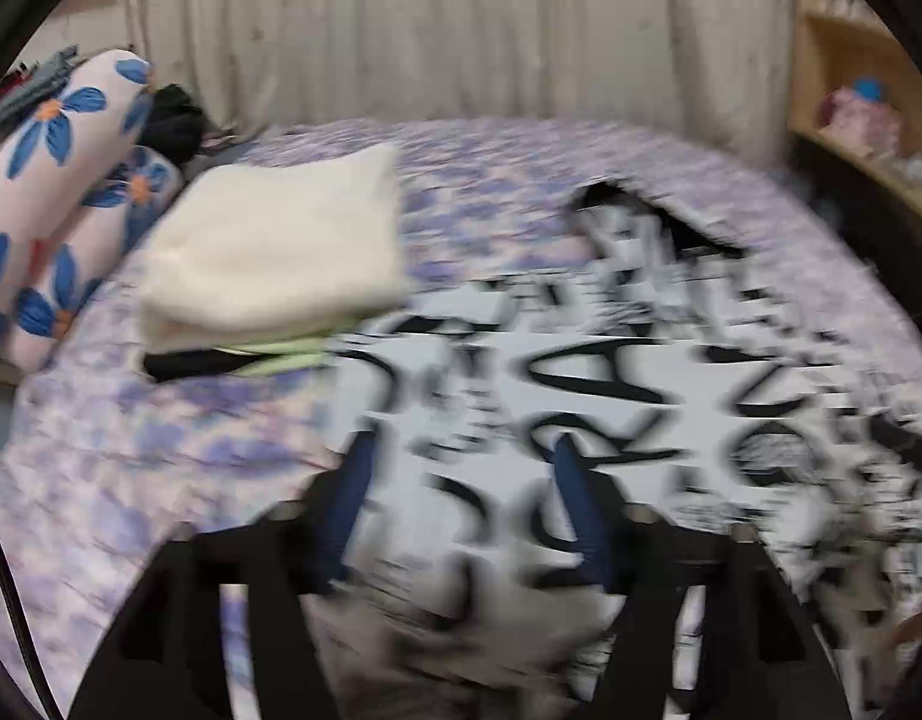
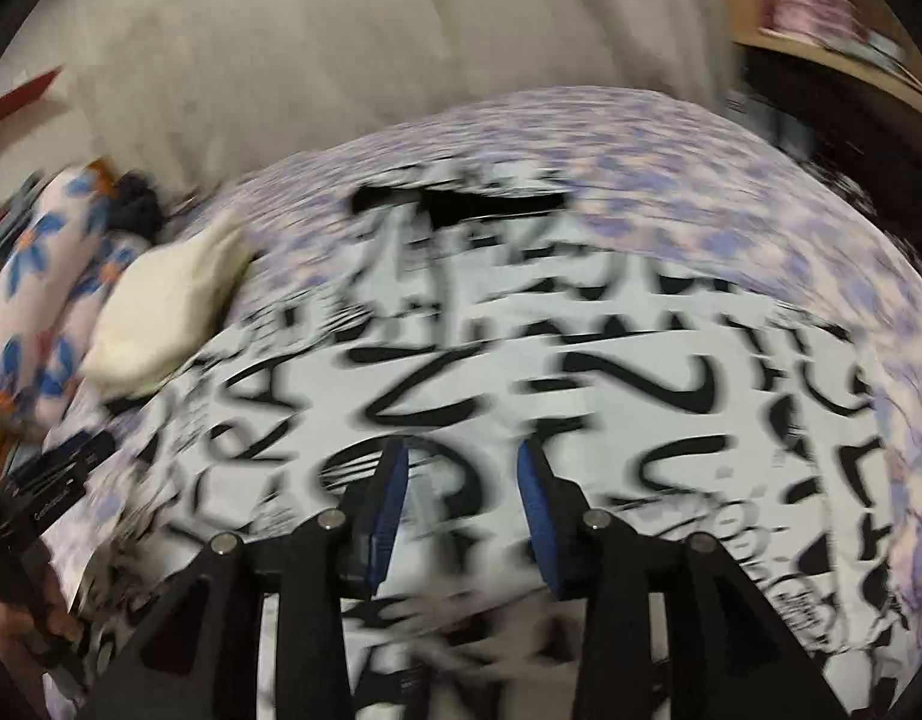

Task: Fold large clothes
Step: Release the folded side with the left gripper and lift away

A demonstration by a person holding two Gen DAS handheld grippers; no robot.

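Beneath both claws lies the black-and-white lettered garment (image 1: 580,360), spread flat on the purple bed cover (image 1: 161,450); the left claw (image 1: 461,468) and the right claw (image 2: 461,468) each hang above it released, nothing visibly gripped, though blur is heavy; a fold looks just laid or about to start; next, each claw likely needs a hem or edge to pinch. Beyond the left claw, to its left, sits a folded cream stack (image 1: 275,246); only the left view shows the green and black layers beneath it.
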